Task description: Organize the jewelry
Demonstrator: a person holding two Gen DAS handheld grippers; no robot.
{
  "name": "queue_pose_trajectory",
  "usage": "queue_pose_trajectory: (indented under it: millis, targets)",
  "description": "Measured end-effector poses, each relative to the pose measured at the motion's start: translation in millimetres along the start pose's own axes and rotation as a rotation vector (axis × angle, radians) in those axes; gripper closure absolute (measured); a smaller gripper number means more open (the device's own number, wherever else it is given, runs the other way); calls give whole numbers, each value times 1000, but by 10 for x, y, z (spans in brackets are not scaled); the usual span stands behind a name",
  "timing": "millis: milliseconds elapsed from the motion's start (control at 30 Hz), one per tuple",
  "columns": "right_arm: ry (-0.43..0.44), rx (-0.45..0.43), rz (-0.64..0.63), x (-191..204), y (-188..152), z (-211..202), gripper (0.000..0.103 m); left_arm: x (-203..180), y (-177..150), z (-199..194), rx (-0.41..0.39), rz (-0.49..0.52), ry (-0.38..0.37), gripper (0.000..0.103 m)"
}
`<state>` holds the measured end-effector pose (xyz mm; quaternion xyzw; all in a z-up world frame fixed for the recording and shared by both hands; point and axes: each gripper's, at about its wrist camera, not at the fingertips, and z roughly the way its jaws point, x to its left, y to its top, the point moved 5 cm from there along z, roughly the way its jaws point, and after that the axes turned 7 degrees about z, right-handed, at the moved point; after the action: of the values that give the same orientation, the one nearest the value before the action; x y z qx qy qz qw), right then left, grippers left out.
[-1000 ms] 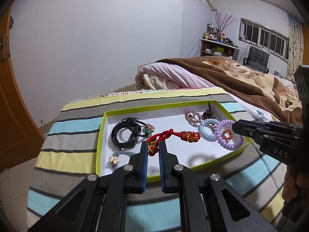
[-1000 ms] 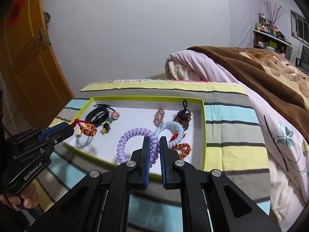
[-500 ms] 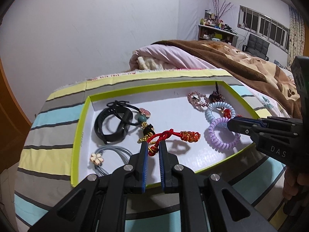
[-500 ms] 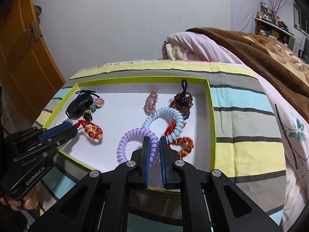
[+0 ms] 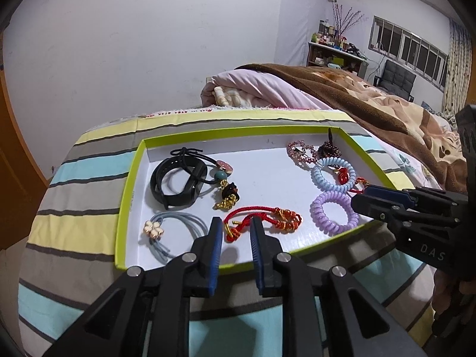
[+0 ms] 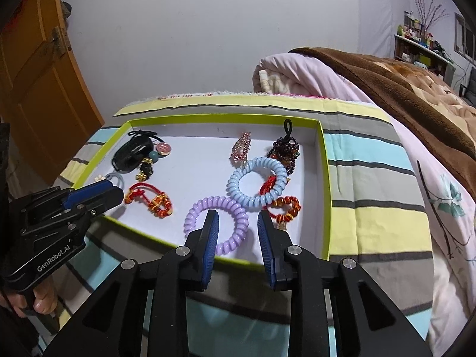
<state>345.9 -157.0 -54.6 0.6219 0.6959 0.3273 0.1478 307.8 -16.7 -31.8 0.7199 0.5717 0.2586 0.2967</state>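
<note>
A green-rimmed white tray [image 5: 128, 190] [image 6: 325, 178] holds the jewelry. My left gripper [image 5: 236, 232] is open at the tray's near edge, with one end of the red cord bracelet [image 5: 261, 219] [image 6: 148, 197] lying between its fingertips. My right gripper [image 6: 237, 226] is open, its fingers either side of the purple coil band [image 6: 214, 223] [image 5: 333, 211]. A blue coil band [image 6: 257, 183], a second red bracelet [image 6: 285, 205], a dark bead bracelet [image 6: 284, 150] and a pink clip [image 6: 241, 147] lie at the right. A black band [image 5: 178, 183] and grey hair tie [image 5: 175, 229] lie at the left.
The tray sits on a striped cloth [image 5: 89, 178] over the end of a bed. A pink quilt [image 5: 253, 89] and brown blanket [image 5: 372, 110] lie behind it. An orange door [image 6: 32, 74] stands at the left. Each gripper shows in the other's view.
Both grippers have opened. The red cord bracelet and the purple coil band, gripped before, now lie on the tray floor. Both grippers came lower and closer to the tray.
</note>
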Motion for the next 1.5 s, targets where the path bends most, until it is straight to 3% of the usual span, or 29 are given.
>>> queue_pose_trajectory:
  millis: [433, 833, 1167, 1500]
  targets:
    - [15, -106, -28, 215, -374, -827, 75, -125, -248, -750, -85, -28, 26, 79]
    - [8, -176, -46, 411, -1129, -1566, 75, -322, -827, -1499, -135, -49, 75, 78]
    - [-28, -208, -64, 437, -1609, -1966, 75, -496, -1279, -1824, -119, -60, 111, 77]
    - [-64, -205, -72, 467, -1920, -2111, 73, -569, -1499, -2067, -132, -77, 119, 77]
